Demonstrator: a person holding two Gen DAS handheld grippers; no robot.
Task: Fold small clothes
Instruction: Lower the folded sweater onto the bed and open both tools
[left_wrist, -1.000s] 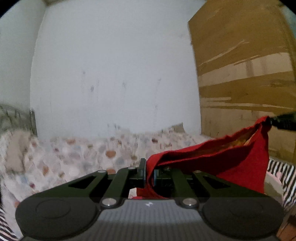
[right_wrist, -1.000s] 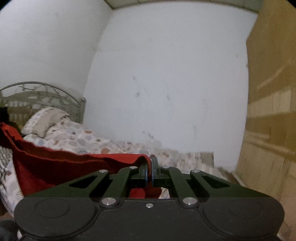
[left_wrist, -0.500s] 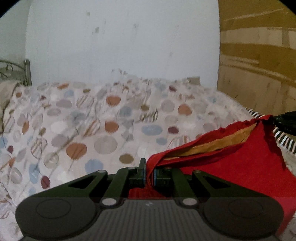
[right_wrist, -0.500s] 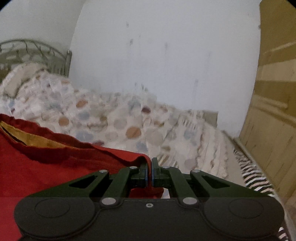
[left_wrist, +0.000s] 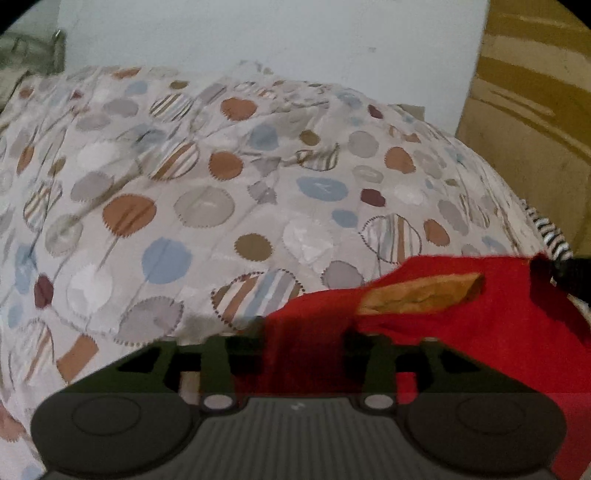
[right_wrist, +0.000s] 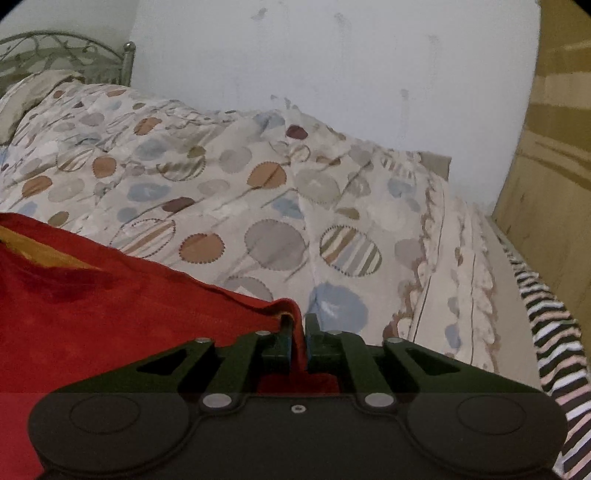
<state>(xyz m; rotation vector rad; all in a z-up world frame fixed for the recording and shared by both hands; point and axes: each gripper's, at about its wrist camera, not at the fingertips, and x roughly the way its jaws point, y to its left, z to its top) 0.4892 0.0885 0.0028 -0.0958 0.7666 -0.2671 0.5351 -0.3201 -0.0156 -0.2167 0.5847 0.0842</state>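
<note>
Red cloth is lying across the lower right of the left wrist view, a tan-orange lining peeking out of its folded edge. The left gripper is blurred, with the fabric draping over the gap between its fingers — I cannot tell whether they are pinching it. At the far right edge the other gripper's dark tip is meeting the cloth's corner. A circle-patterned bedspread is spreading out beyond.

From the right wrist view, the right gripper is pinching a corner of the red cloth between nearly closed fingers. A zebra-striped fabric is showing at the bed's right edge, a metal headboard far left.
</note>
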